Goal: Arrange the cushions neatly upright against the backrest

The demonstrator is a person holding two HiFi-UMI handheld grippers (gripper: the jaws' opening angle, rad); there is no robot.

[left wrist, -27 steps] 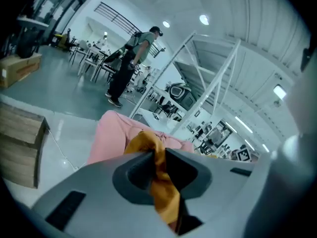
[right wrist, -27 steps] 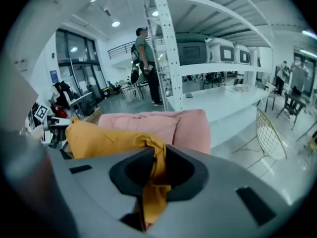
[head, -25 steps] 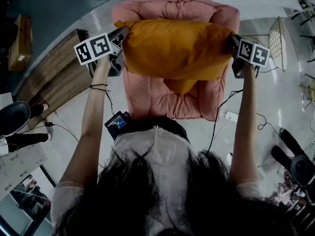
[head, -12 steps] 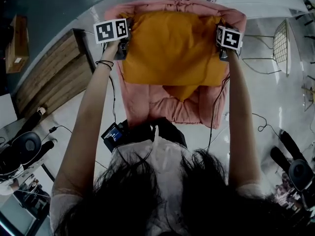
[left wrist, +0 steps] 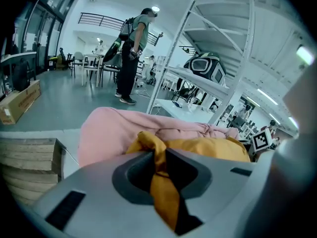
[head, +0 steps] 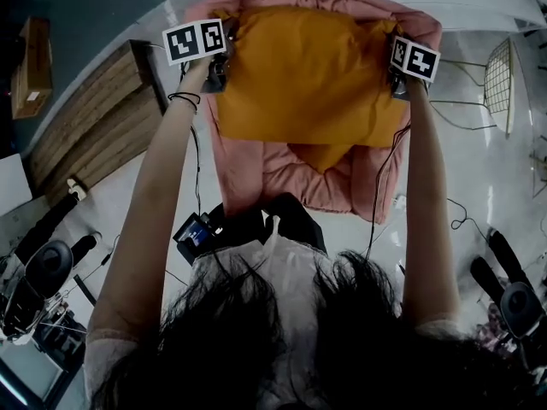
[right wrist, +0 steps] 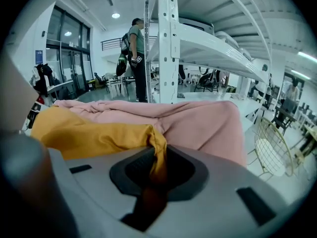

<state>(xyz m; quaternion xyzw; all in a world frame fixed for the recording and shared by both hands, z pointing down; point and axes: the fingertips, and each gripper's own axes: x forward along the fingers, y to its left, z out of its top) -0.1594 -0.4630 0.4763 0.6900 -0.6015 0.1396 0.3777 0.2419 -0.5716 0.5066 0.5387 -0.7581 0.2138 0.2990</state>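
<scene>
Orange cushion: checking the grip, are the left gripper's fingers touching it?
Touching. Left gripper view shows the orange cushion pinched between fingers of the left gripper.

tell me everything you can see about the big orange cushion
The big orange cushion is a plump square pillow in soft-looking, slightly creased mustard-orange fabric. The left claw is shut on one bunched upper corner, the right claw on the other. It spans the pink armchair in front of its backrest, its lower edge overlapping a smaller orange cushion on the seat.
</scene>
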